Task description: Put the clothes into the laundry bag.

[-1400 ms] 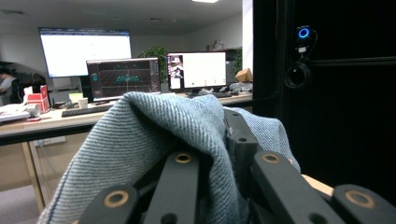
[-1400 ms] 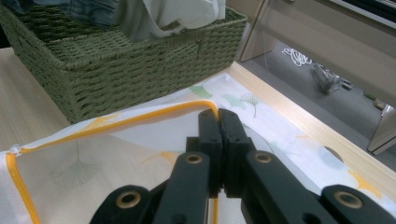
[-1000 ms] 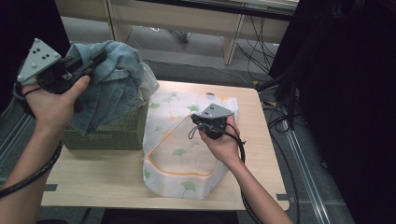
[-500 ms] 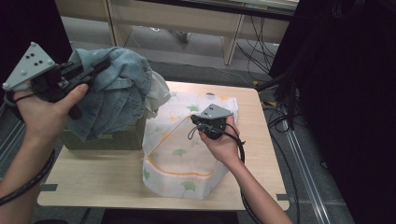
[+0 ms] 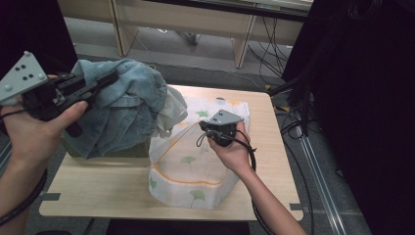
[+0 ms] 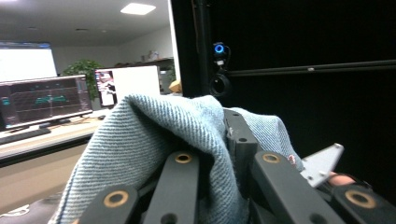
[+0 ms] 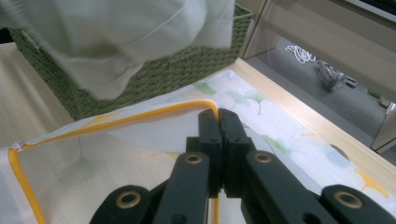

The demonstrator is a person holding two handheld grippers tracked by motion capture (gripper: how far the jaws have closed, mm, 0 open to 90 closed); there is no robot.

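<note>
On the wooden table [image 5: 122, 191] a woven green basket [image 7: 154, 79] is placed at the left, and a white mesh laundry bag [image 5: 195, 166] with green leaf prints and an orange rim is placed just beside it at the right. Beyond the table a grey floor with cables is seen, and a dark curtain is at the right side. In the left gripper view, monitors on a desk are seen behind.

The denim garment [image 5: 122, 112] is held up above the basket by the left tongs [image 5: 105, 81], which are closed on a fold of it; in the left gripper view the blue cloth is draped over both jaws. A pale lining or second cloth [image 5: 171, 110] hangs from the garment, between the basket and the opening of the bag, and part of the bag's mouth is covered by it.

The right tongs [image 7: 218, 116] are fully closed on the orange rim of the bag, and the mouth is kept lifted by them.

Compared with one second earlier, the garment and the left hand are found a little higher and more to the left, so more of the cloth is now out of the basket. The right hand and the bag are unchanged.
</note>
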